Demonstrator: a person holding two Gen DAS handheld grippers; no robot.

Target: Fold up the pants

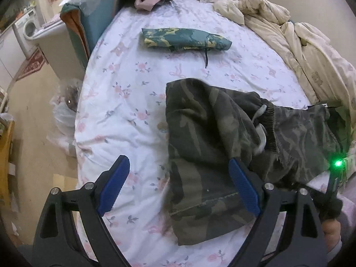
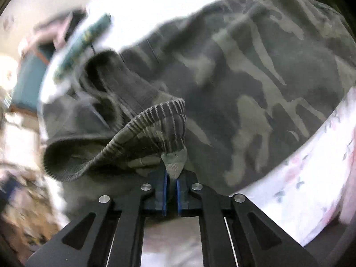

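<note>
Two tools are starting the fold: the right tool [image 2: 171, 178] is pinching the camouflage pants [image 1: 222, 146] at the ribbed waistband [image 2: 142, 133], while the left tool [image 1: 178, 184] is gaping empty over a hem, needing a grip next.

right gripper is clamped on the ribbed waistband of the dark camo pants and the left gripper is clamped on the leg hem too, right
Not quite. The right gripper is shut on the dark camo pants at the ribbed waistband, as the right wrist view shows. But the left gripper is not clamped on anything: the left wrist view shows its jaws wide open above the leg hem.
</note>
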